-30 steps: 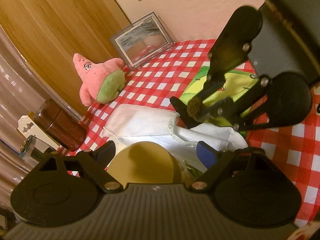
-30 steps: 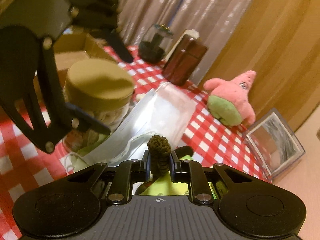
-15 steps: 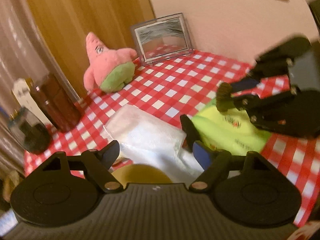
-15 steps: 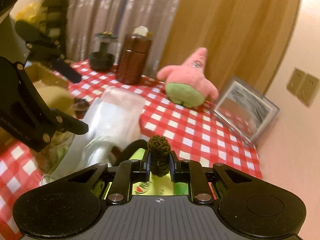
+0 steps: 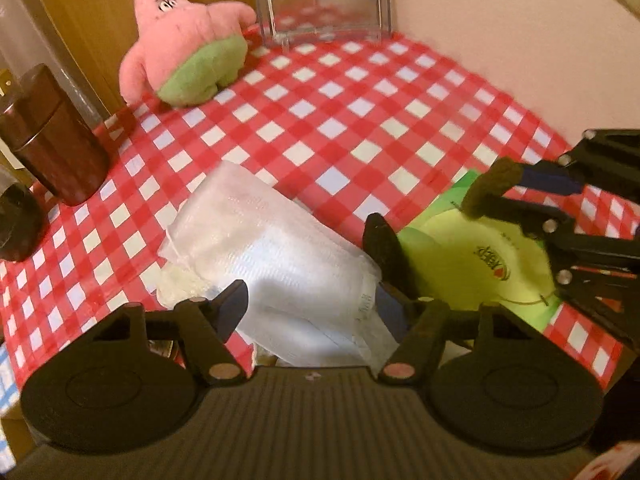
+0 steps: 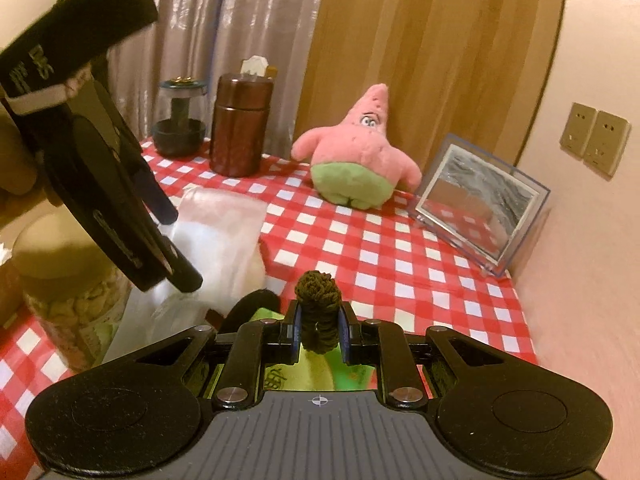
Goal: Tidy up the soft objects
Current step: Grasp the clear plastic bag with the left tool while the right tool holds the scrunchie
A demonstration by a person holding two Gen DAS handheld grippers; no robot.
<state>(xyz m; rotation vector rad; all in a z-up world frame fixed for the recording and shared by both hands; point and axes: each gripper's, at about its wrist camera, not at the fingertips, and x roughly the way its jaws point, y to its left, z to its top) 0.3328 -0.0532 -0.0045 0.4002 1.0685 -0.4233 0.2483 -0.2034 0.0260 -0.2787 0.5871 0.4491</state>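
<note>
Pink plush (image 6: 356, 160) beyond right tool (image 6: 319, 320) gripping knitted stem (image 6: 318, 304); left tool (image 5: 308, 304) closing over plastic packet (image 5: 280, 256).

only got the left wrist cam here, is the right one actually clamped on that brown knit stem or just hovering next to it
Observer: Clamped. The right wrist view shows the right gripper with both pads pressed against the brown knit stem, whose top pokes up above the jaws.
Operator: ok, anything near the plastic bag that my view cuts off
Observer: Yes. A jar with a tan lid, full of pale snack pieces, stands just left of the clear plastic bag at the near edge of the table.
</note>
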